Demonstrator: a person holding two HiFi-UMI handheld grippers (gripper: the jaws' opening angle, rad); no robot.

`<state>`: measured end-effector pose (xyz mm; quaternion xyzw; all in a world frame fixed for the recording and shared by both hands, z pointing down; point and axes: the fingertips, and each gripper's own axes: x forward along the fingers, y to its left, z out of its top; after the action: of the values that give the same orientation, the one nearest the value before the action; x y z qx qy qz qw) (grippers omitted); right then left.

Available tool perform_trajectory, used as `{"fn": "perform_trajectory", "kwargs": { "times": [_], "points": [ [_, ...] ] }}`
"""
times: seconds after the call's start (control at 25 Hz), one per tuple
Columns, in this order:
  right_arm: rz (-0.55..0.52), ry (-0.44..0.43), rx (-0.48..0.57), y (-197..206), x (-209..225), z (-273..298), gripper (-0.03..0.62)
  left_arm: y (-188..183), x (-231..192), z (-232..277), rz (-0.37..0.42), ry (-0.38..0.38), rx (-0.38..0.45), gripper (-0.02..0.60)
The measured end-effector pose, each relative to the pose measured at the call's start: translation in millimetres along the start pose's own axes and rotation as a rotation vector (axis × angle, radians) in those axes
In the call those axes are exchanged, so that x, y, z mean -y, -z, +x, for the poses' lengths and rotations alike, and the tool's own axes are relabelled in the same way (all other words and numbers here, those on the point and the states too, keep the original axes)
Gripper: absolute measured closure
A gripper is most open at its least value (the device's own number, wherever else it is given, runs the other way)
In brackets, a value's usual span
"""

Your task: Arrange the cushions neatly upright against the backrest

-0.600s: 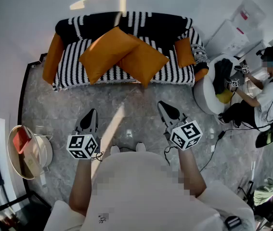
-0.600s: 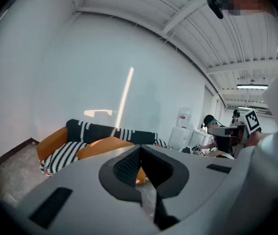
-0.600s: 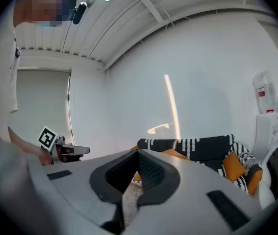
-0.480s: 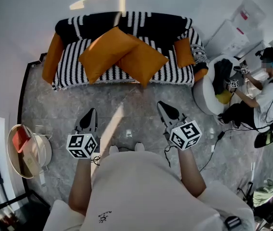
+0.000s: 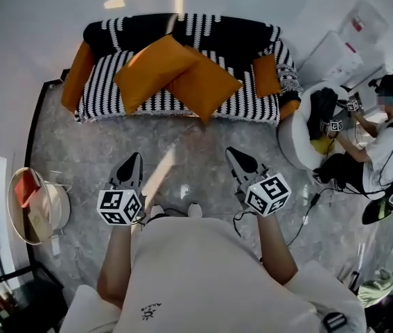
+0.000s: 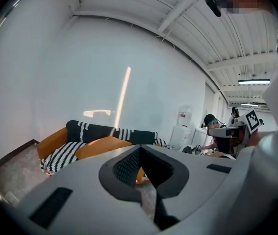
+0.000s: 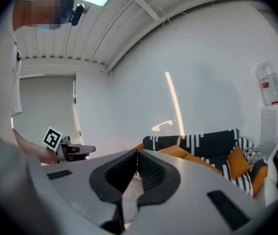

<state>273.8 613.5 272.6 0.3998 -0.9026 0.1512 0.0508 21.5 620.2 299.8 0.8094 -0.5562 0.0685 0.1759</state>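
This looks like a mock living room set up inside a lab or studio, not a real home. Ahead of the left tongs [image 5: 134, 159] and right tongs [image 5: 233, 152], a black-and-white striped sofa [image 5: 248, 103] with orange cushions [image 5: 156, 71] stands on a grey marbled floor [image 5: 182, 151] against bare white walls [image 5: 37, 19]. Overhead is an open ribbed ceiling [image 6: 212, 38] with a strip lamp [image 6: 253, 82]. Right of the right tongs, a water dispenser [image 7: 272, 124] stands by the wall. A seated person [image 5: 383, 148] there handles tools with marker cubes [image 5: 335, 125], and a cable [image 5: 306, 217] trails over the floor. Left of the left tongs is a round side table [image 5: 14, 217].
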Motion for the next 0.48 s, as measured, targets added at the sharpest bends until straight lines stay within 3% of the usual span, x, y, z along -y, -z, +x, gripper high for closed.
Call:
{"fn": "perform_trajectory", "kwargs": {
  "times": [0.48],
  "points": [
    [0.088,-0.099,0.001,7,14,-3,0.571,11,6,-5,-0.031,-0.065,-0.023,0.565]
  ]
}}
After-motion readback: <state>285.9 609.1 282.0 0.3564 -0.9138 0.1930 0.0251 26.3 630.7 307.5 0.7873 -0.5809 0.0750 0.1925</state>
